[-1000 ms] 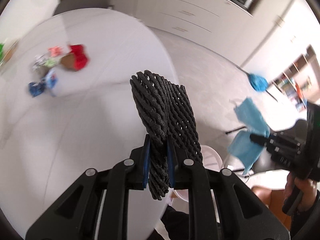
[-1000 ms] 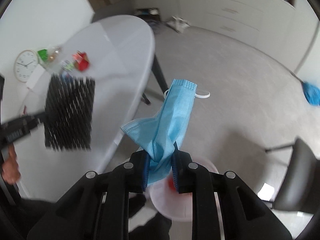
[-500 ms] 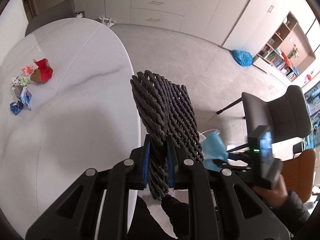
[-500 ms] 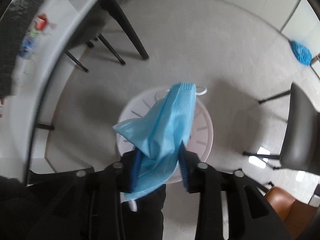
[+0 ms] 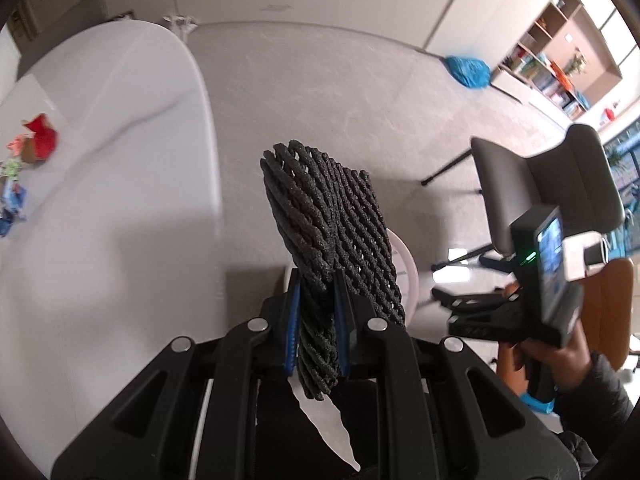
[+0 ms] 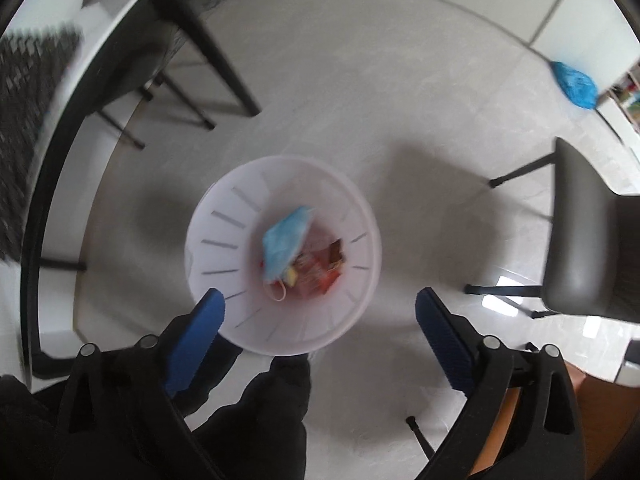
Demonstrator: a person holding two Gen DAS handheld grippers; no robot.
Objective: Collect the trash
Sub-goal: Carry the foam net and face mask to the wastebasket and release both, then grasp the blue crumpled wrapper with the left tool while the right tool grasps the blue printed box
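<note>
Pale grey stone-like floor (image 6: pixel 360 92) fills most of both views, with a white oval marble-look table (image 5: pixel 120 184) on one side and a dark grey chair with thin black legs (image 6: pixel 588 240) on the other. On the far part of the table top lies a small heap of crumpled wrappers in red, green and blue (image 5: pixel 28 160), well apart from both grippers. The left gripper (image 5: pixel 316 320) has its jaws closed tight on a black foam mesh sleeve (image 5: pixel 332 216), which stands up from between the blue pads and leans a little to the right; behind its lower edge a part of the white bin rim is seen. The right gripper (image 6: pixel 320 308) points almost straight down over a round translucent white plastic waste bin (image 6: pixel 224 216) that stands on the floor. Its jaws have just been opening and now stand wide apart, with nothing between the blue pads. A light blue disposable face mask (image 6: pixel 286 240) lies inside the bin, on top of some red, yellow and brown wrappers (image 6: pixel 320 270), with one white ear loop hanging at its lower end. In the left wrist view the right gripper (image 5: pixel 472 312) shows from the side, held by a hand (image 5: pixel 552 356) in a dark sleeve, with a small lit screen on its body. A blue plastic bag (image 6: pixel 574 84) lies on the floor near the wall, far from the bin. Dark trousers of the person (image 6: pixel 256 412) show at the bottom edge, just beside the bin.
</note>
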